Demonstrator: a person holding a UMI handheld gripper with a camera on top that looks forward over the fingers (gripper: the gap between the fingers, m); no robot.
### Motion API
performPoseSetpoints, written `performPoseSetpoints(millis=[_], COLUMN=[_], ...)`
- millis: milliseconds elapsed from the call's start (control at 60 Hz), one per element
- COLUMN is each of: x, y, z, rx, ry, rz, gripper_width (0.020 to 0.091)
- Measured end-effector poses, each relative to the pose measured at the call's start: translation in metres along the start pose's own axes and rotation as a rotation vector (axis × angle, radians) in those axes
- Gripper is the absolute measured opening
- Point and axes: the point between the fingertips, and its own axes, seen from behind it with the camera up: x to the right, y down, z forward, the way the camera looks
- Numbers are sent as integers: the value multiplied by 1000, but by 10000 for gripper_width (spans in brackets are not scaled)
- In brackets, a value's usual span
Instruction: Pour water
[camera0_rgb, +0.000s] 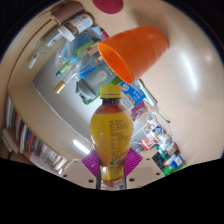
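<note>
**Bottle held tilted towards an orange cup**

To the left of the gripper (112, 168), a pale worktop (35, 100) is seen, and farther left along its border a row of small objects too blurred to name. Left of the bottle's cap, a loose cluster of packets and small items (75, 70) is spread on the worktop, well beyond the fingers.

In the middle, a bottle (110, 135) of yellow-orange liquid with a yellow cap (110, 92) is clamped between the two purple pads (92, 163), both fingers pressing on its lower body. Its cap end is pointed ahead, towards an orange cup (135, 52) that is seen just beyond and slightly to the right, its mouth turned towards the bottle. What supports the cup cannot be told.

To the right, more packets and printed items (150, 125) are crowded close beside the bottle.

The cap appears to be on, so pouring is judged not yet begun. If the bottle is tipped while its neck is off the cup's mouth, liquid could be spilled over the clutter. The cup could be knocked by the neck if pushed forward too far. Open room is judged scarce on the right; the left side of the worktop offers more clearance for swinging.
</note>
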Motion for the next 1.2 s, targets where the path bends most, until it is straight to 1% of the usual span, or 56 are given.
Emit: performPoseSetpoints(millis=[17,217,300,367,400,450,517,550,583,650,667,683,700,750,783,817,833,917,983,1050,1100,1183,1200], x=[-3,-21,-23,-19,-15,-4,-12,-33,-62,-126,-145,-155,-164,-184,-191,-191,-188,-162,-134,-107,-94,-75,-71], y=[-6,-16,-17,-13,-11,-10,-22,-33,-40,-43,-56,-61,-58,-81,-106,-130,-138,-193,-235,-260,-277,-294,-299], z=[3,5,5,3,1,-5,-21,-28,-33,-45,-51,-53,-52,-62,-70,-74,-77,-89,-96,-99,-98,-99,-98], rx=[-3,14,9,-15,-31,-54,-34,-3,43,149,176,206,245,324,350,362,366,348,316,285,272,251,248], ry=[-3,-57,-42,8,55,141,263,289,285,220,187,184,211,240,233,271,315,416,487,530,535,567,571], rz=[10,124,96,-13,-134,-428,-945,-1216,-1467,-1863,-1943,-2012,-2069,-2212,-2278,-2310,-2310,-2306,-2292,-2261,-2235,-2194,-2195], gripper_width=[291,292,291,291,290,290,293,295,296,309,315,325,326,340,360,366,369,387,403,412,419,429,440])
